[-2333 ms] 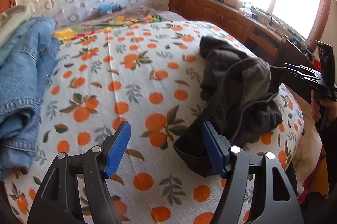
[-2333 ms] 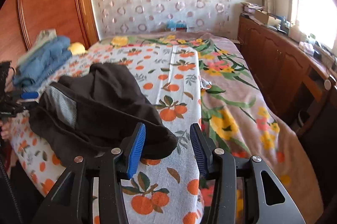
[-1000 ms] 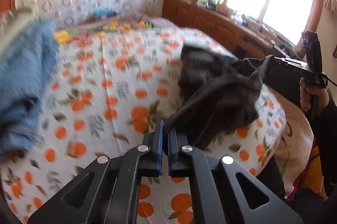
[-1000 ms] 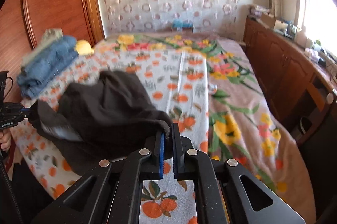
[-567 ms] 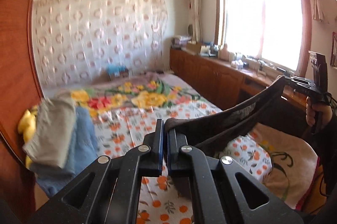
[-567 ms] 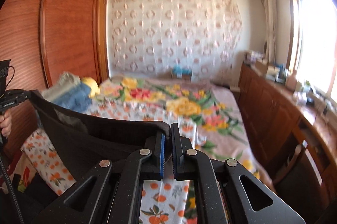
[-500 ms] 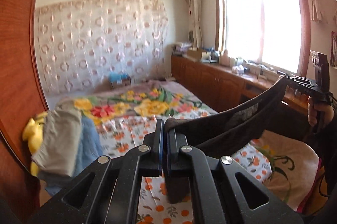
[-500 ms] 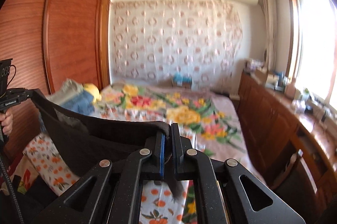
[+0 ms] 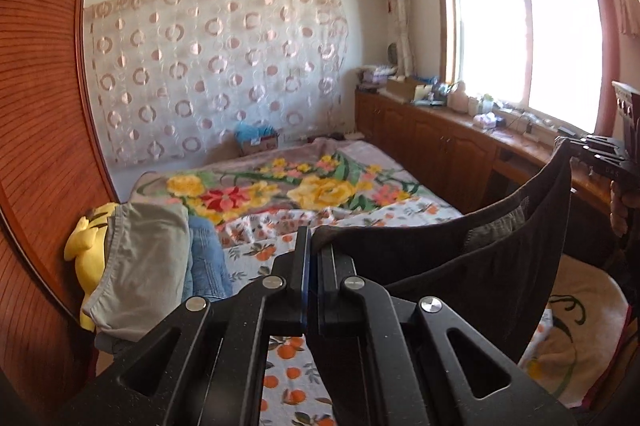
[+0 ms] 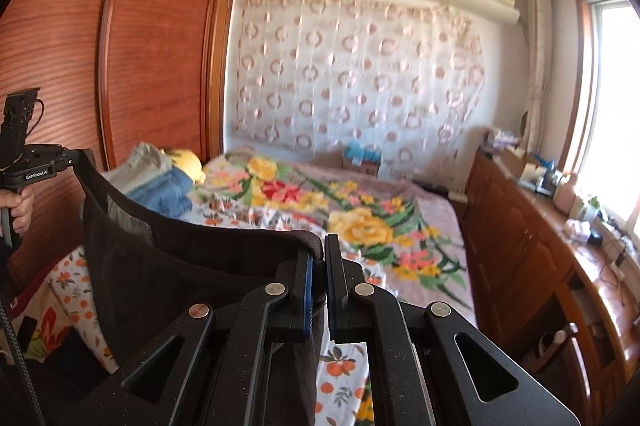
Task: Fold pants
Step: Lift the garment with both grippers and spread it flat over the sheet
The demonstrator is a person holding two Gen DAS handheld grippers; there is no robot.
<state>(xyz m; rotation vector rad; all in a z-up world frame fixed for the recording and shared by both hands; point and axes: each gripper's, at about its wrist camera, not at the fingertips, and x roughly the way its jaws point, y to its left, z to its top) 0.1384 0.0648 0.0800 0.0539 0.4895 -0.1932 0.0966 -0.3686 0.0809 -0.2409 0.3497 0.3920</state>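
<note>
Dark pants (image 9: 460, 266) hang by the waistband, stretched between my two grippers above the bed. My left gripper (image 9: 311, 246) is shut on one end of the waistband. The other end runs up to my right gripper (image 9: 576, 149) at the far right of the left wrist view, held in a hand. In the right wrist view my right gripper (image 10: 318, 254) is shut on the dark pants (image 10: 180, 266). There the waistband runs left to my left gripper (image 10: 78, 155). The legs drop below both views and are hidden.
The bed (image 9: 280, 250) carries an orange-print sheet and a flowered blanket (image 10: 360, 222). Folded jeans and a grey garment (image 9: 140, 266) are piled at its left side by a yellow plush toy. A wooden wardrobe (image 10: 120, 65) stands left. Low wooden cabinets (image 9: 440, 145) run under the window.
Both grippers closed on the pants' waistband on the bed and rose, lifting the pants off the sheet. The waistband now hangs stretched between them, higher than half a second ago.
</note>
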